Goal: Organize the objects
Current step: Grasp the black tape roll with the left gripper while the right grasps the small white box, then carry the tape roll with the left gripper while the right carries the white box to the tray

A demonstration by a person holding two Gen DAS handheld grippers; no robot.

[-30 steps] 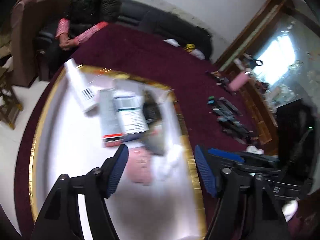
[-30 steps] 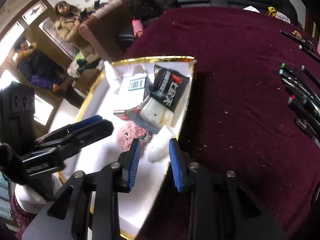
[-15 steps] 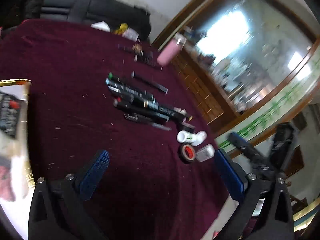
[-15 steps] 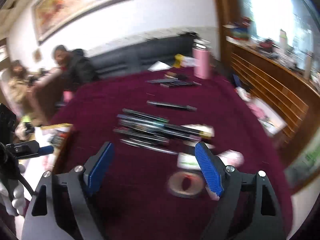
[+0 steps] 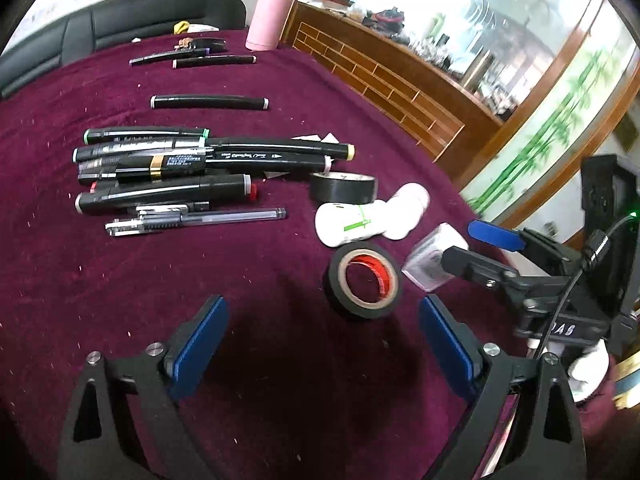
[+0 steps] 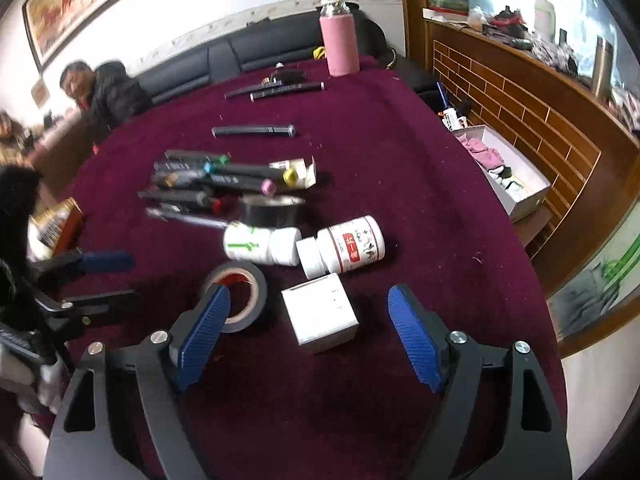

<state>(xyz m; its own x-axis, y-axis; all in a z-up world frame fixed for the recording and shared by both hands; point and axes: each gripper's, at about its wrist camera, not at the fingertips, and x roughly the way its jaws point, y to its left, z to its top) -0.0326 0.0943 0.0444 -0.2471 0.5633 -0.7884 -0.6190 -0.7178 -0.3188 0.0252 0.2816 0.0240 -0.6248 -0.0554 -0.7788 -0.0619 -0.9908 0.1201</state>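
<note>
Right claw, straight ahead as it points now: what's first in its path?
Most likely the small white box, lying between the open fingers of the right claw. The tape roll sits off to its left. Depth is approximate.

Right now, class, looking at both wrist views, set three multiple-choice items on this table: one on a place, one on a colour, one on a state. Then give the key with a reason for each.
1. Where does the small white box lie?
A. between the open fingers of the right claw
B. on top of the markers
C. beside the pink bottle

2. What colour is the cloth on the table?
A. green
B. dark red
C. grey

3. How does the red-labelled white pill bottle stand?
A. upright with its cap on
B. upright with its cap off
C. on its side

Key: A, the box sits on the cloth between the two blue pads in the right wrist view; B, the cloth is maroon in both views; C, its cap points sideways toward the other white bottle.
</note>
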